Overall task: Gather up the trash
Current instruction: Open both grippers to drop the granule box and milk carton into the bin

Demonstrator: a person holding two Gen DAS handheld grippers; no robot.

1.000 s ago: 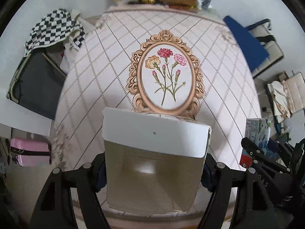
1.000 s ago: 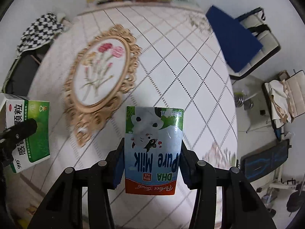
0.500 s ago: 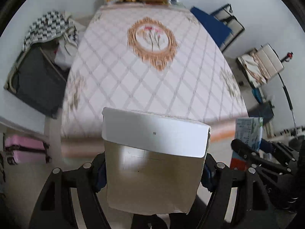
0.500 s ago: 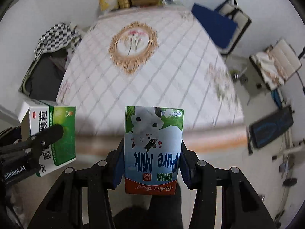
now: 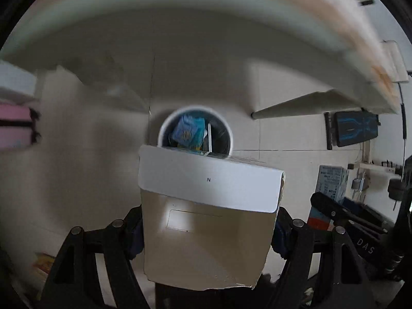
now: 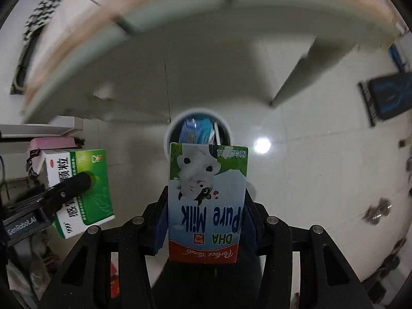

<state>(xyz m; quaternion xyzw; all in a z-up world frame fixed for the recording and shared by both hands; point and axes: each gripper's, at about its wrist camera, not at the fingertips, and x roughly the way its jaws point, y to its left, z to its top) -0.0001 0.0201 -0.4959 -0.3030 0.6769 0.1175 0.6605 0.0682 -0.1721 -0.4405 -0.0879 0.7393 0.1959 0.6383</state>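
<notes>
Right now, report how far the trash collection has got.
Done: the round trash bin on the floor already holds a blue carton and other waste. In hand: the left gripper is clamped on a green-and-white medicine box, the right gripper on a Pure Milk carton, both above the bin's near side. Left: release both into it. The table is too blurred to check for more.

The right gripper (image 6: 206,221) clamps a milk carton (image 6: 207,200), its print upside down. Just beyond the carton's far edge, a round bin (image 6: 171,134) stands on the pale floor (image 6: 296,180), blue packaging inside. At left, the left gripper (image 6: 74,188) holds a green-and-white box (image 6: 95,180).
</notes>
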